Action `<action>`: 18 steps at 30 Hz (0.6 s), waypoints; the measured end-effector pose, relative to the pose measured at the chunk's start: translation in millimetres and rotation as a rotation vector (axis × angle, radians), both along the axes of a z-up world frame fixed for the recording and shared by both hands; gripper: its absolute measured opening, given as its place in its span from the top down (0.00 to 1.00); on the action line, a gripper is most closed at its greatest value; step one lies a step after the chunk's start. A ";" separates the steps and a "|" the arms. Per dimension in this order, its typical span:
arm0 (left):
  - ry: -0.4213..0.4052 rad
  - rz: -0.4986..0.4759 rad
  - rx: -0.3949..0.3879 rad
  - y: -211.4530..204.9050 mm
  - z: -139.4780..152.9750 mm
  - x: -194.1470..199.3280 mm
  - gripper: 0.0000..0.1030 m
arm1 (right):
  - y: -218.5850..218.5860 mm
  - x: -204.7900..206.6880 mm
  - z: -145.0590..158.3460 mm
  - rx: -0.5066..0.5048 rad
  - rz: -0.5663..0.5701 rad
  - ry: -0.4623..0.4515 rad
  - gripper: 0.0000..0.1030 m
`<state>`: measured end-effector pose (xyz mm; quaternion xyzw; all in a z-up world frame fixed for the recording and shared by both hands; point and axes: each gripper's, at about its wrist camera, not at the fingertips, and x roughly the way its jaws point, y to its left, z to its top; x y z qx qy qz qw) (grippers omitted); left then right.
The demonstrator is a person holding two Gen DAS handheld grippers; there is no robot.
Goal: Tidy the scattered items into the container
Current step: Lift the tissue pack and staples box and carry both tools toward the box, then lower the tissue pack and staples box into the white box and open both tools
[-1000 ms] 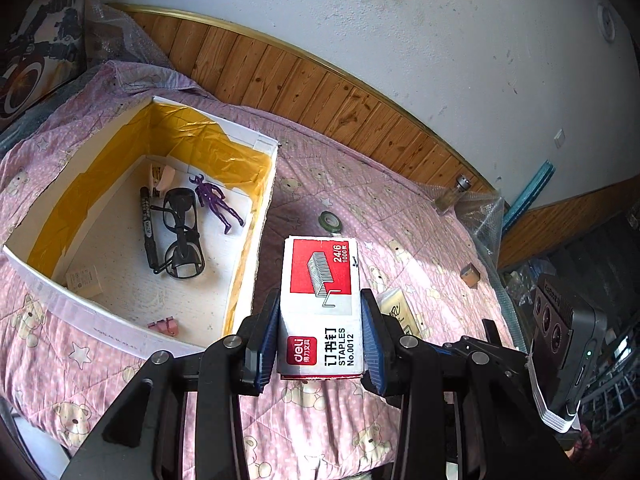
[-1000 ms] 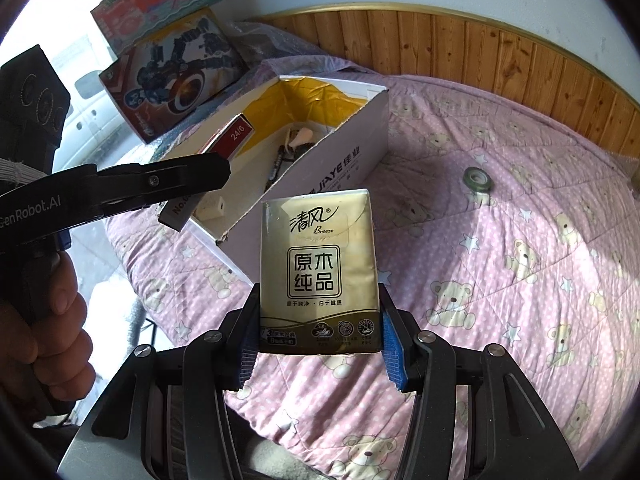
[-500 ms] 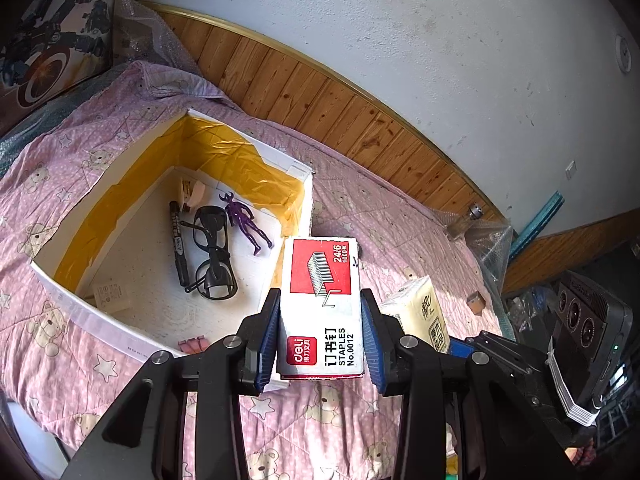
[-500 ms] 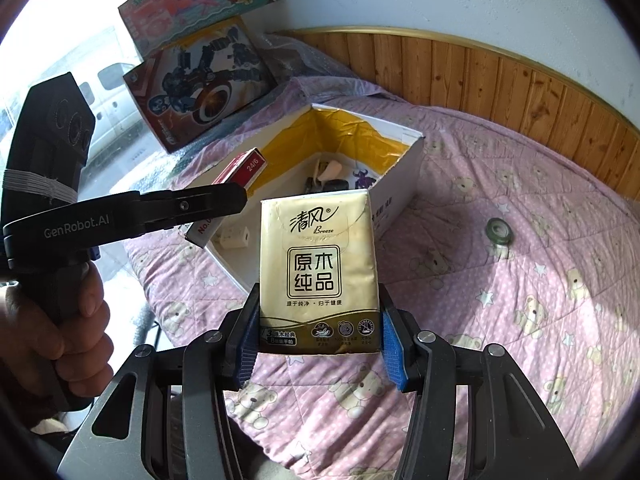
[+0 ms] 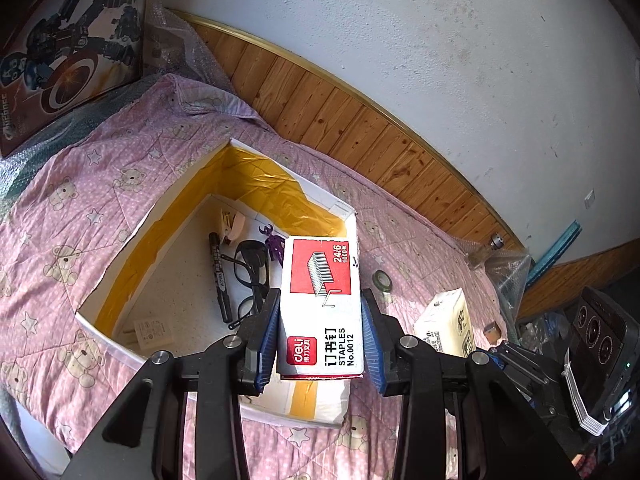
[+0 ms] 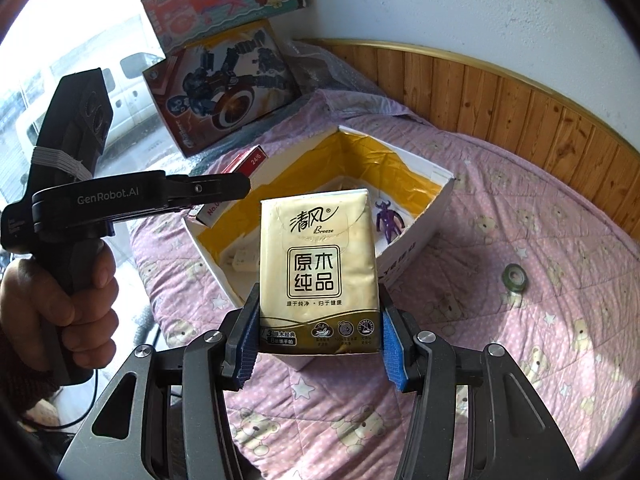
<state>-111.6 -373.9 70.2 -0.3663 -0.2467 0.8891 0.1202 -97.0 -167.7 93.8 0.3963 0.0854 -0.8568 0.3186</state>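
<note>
Left hand-held gripper (image 5: 320,332) pinches a staples box (image 5: 322,304) over the cardboard box (image 5: 160,216); right hand-held gripper (image 6: 318,340) pinches a tissue pack (image 6: 318,268).

My left gripper (image 5: 320,336) holds the staple box (image 5: 322,304) above the near right corner of the box (image 5: 120,344), which sits on the quilt (image 5: 80,200) before the wall panelling (image 5: 360,120). In the box lie glasses (image 5: 250,276), a pen (image 5: 219,276) to their left, a figure (image 6: 386,220) behind them and a plug (image 5: 152,334) at the near wall. My right gripper (image 6: 318,344) holds the tissue pack (image 6: 318,272) over the box's edge, with the tape roll (image 6: 515,278) on the quilt to the right.
</note>
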 end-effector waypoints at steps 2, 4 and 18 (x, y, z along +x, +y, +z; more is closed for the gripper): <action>0.004 0.014 -0.008 -7.9 1.5 -4.1 0.62 | -5.0 -2.5 1.6 0.008 0.018 0.009 0.48; 0.004 0.025 -0.009 -15.3 2.1 -7.7 0.62 | -10.9 -5.5 3.3 0.014 0.033 0.016 0.48; -0.025 0.042 -0.035 -48.7 -4.0 -42.3 0.62 | -51.0 -33.1 -6.2 0.082 0.116 0.024 0.48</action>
